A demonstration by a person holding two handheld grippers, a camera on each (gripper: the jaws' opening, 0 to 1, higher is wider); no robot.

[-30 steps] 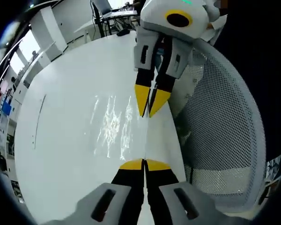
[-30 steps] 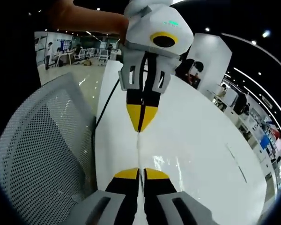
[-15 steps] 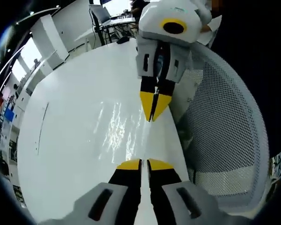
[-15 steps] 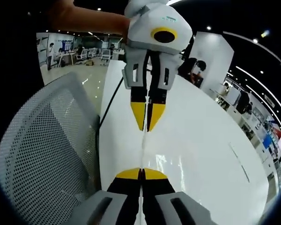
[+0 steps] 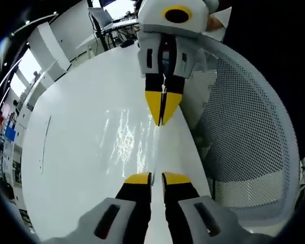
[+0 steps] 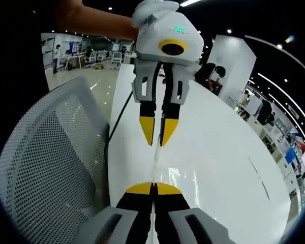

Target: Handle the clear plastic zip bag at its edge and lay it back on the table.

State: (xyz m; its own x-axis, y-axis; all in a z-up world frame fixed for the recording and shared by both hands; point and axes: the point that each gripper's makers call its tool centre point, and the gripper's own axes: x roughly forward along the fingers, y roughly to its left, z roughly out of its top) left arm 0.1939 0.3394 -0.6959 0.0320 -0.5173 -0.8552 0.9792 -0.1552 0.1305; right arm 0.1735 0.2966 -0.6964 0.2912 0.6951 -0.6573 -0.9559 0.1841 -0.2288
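Note:
The clear plastic zip bag (image 5: pixel 124 140) lies flat on the white table (image 5: pixel 66 157), showing mostly as glints; its edge (image 6: pixel 153 158) runs as a thin line between the two grippers. In the left gripper view my left gripper (image 5: pixel 156 177) stands open, a narrow gap between its yellow tips and the bag edge loose in it. The right gripper view shows that gripper (image 6: pixel 157 133) from the front, tips clearly apart. My right gripper (image 6: pixel 153 187) is shut on the bag's edge, and from the other side it (image 5: pixel 161 113) also looks shut.
A grey mesh office chair (image 5: pixel 244 127) stands tight against the table's edge beside both grippers, also seen as a mesh back (image 6: pixel 46 168). A person's arm (image 6: pixel 96 23) holds the left gripper. Desks and chairs stand in the far office.
The left gripper's jaws have parted and let go of the bag's edge. The right gripper has stayed shut on its end. Both cameras shifted slightly.

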